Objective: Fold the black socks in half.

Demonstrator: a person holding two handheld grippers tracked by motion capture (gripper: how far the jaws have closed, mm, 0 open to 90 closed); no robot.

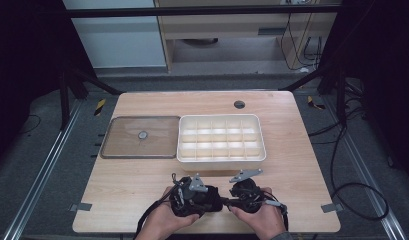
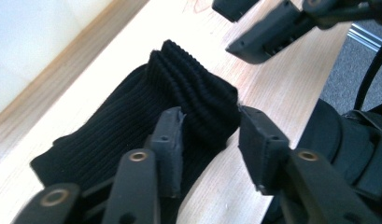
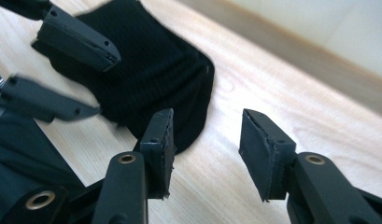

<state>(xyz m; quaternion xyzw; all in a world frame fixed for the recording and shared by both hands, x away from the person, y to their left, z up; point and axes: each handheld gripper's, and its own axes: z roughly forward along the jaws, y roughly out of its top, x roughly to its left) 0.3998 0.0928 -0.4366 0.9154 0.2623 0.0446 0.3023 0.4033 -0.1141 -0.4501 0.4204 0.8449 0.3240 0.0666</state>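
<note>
- Your left gripper (image 2: 209, 135) has its jaws apart, straddling the ribbed edge of the black sock (image 2: 146, 121), one pad touching it.
- Your right gripper (image 3: 206, 149) gapes wide just beside the sock's rounded end.
- Sock lies flat on the table (image 1: 142, 175), near its front edge.

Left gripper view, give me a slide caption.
Open left gripper poised around the ribbed cuff of a black sock lying on the wooden table.

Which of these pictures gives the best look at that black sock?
The left gripper view: the sock shows large, with its ribbed knit and bunched cuff sharp between the open left claw. The right gripper view shows the sock lying flat beside the open right claw. In the high view the hands hide most of it.
</note>
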